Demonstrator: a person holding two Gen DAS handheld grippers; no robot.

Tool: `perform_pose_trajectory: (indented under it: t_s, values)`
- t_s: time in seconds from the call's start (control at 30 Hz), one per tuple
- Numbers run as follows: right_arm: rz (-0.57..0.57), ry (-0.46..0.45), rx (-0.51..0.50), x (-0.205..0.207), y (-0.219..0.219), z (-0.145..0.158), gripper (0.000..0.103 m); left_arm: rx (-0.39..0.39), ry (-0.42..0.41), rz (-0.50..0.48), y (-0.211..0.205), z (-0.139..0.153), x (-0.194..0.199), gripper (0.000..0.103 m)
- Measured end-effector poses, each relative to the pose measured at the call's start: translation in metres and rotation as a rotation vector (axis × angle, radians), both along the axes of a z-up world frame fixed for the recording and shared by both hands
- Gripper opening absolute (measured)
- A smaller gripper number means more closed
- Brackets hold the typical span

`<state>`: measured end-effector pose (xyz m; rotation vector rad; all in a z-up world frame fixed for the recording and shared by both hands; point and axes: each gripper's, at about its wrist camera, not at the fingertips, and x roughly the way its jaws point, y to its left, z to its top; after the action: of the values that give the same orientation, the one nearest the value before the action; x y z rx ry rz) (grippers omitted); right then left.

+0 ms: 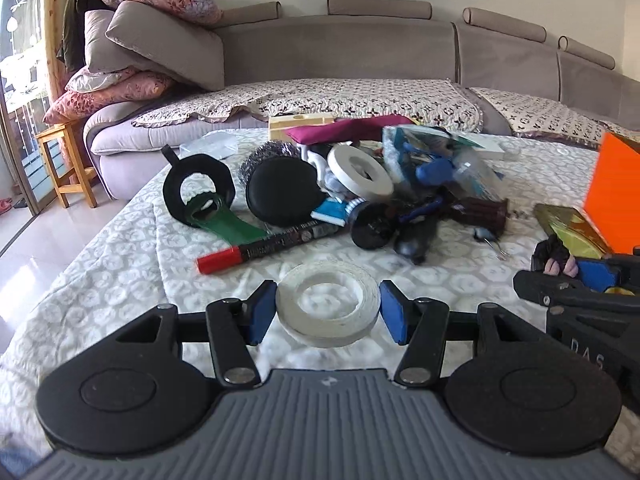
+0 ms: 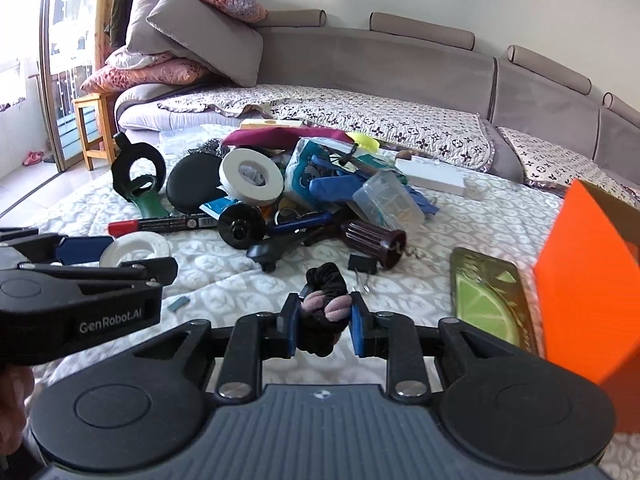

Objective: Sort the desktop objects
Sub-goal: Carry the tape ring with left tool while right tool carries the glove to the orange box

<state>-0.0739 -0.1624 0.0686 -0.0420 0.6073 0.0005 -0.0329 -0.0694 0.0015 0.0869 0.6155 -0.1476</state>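
My left gripper [image 1: 328, 312] holds a flat white tape roll [image 1: 327, 304] between its blue pads, just above the quilted cloth; the roll also shows in the right wrist view [image 2: 134, 249]. My right gripper [image 2: 324, 322] is shut on a black and pink hair scrunchie [image 2: 326, 308], seen from the left wrist view [image 1: 554, 258]. A heap of mixed objects lies ahead: a thicker white tape roll [image 1: 360, 172], a red-capped marker [image 1: 264, 246], a round black case [image 1: 284, 192], a green bottle opener [image 1: 216, 216].
An orange box [image 2: 592, 280] stands at the right with a lime-print phone case [image 2: 488, 296] beside it. A brown ribbed handle [image 2: 372, 242], a binder clip [image 2: 362, 266] and a clear plastic box [image 2: 388, 200] lie in the heap. A grey sofa [image 1: 360, 52] is behind the table.
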Motion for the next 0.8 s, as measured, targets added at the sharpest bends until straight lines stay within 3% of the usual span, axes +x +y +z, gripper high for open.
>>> perform_pose_trajectory:
  t_s: [0.33,0.8]
  values:
    - [-0.051,-0.071,0.044,-0.047,-0.022,0.017,0.024,0.009,-0.025,-0.126,-0.041,0.018,-0.046,0.055]
    - [-0.279,-0.176,0.095,-0.121,-0.096,0.028,0.024,-0.009,-0.08,-0.325,-0.114,0.043,-0.089,0.055]
